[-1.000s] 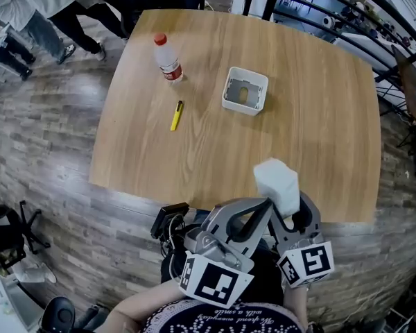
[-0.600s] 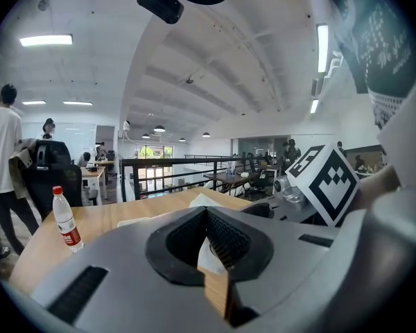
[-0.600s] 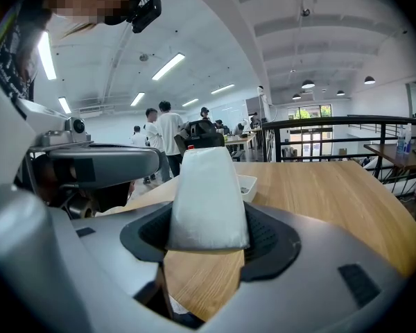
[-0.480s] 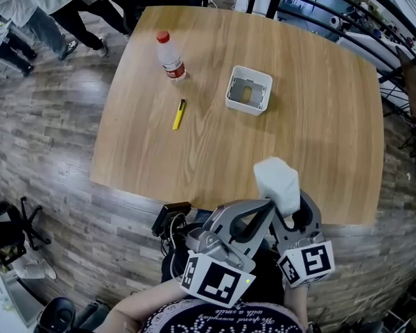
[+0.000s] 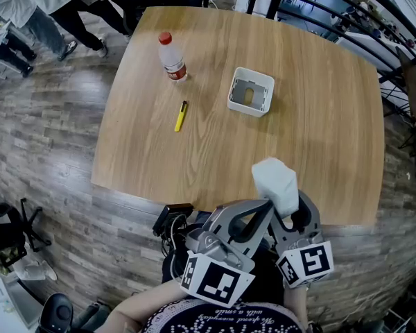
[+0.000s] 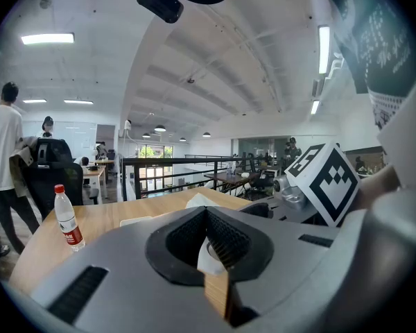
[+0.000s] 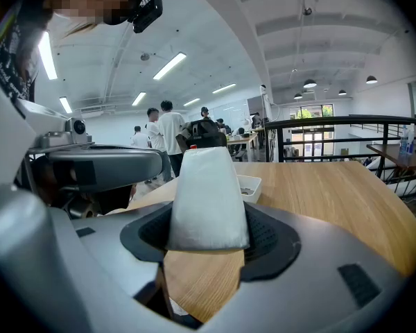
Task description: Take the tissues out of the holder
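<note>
Clear plastic bottle (image 5: 172, 58): red label, print unreadable. Plain white soft tissue pack (image 5: 277, 184) pinched by right gripper (image 7: 208, 236); left gripper (image 6: 209, 240) pressed together.

Bright ceiling strips (image 6: 47, 39) light evenly; everything sharp, edges fisheye-warped and dark-cornered.

Jaws of the left gripper (image 5: 268, 202) meet; the right gripper (image 7: 208, 240) clamps tissues (image 7: 205, 186).
</note>
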`<state>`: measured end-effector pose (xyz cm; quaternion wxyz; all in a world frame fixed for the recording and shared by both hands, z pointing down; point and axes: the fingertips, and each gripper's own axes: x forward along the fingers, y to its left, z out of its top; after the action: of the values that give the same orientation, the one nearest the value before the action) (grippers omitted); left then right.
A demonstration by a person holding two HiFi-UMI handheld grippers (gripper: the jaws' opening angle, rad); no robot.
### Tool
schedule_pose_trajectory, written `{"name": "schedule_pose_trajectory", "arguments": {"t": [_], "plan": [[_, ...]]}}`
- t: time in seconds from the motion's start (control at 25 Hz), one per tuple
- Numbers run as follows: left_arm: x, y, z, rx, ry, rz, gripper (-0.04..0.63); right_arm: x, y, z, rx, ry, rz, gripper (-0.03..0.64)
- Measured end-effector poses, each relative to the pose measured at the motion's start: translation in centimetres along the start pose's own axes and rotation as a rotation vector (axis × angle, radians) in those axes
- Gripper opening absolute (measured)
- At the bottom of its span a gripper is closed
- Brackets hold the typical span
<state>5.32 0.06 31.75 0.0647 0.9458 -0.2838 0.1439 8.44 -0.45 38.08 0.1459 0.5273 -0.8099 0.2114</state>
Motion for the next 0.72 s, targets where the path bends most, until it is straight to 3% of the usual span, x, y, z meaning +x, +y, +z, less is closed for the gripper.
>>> {"name": "schedule_pose_trajectory", "arguments": {"t": [0.72], "plan": [[-0.57, 0.78, -0.25, -0.017, -0.01, -0.001, 0.005, 0.31, 0.78, 0.03, 0.006, 0.005, -0.007, 0.267]]}}
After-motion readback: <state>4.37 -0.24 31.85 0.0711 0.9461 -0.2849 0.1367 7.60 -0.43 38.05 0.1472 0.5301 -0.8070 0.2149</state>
